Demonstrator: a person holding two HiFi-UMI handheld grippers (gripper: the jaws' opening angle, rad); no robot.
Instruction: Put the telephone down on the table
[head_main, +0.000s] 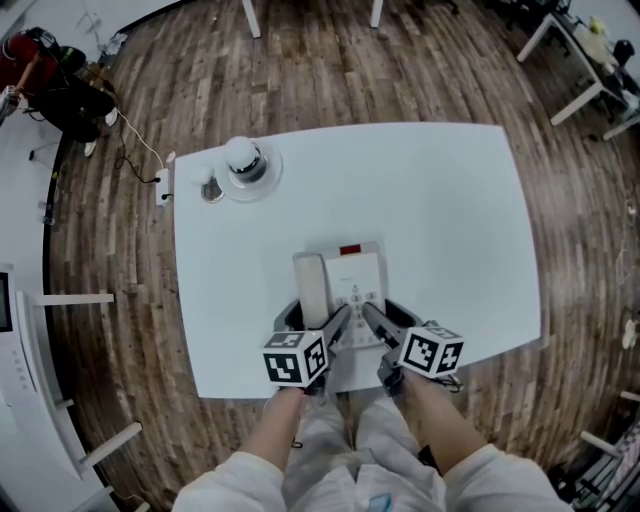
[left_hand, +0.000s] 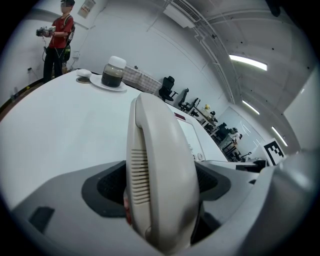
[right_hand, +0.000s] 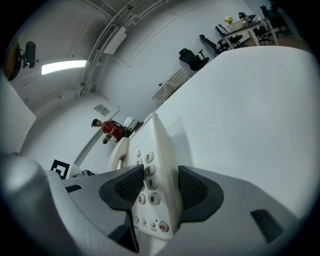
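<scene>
A beige desk telephone with its handset on the left side rests near the front edge of the white table. My left gripper is shut on the near end of the handset, whose ribbed earpiece fills the left gripper view. My right gripper is shut on the keypad side of the telephone body, one pad over the number keys, the other on the outer edge. Whether the base touches the tabletop cannot be told.
At the table's back left stand a plate with a dark jar and a small lidded dish. A person in red stands beyond the table. White desks and wooden floor surround it.
</scene>
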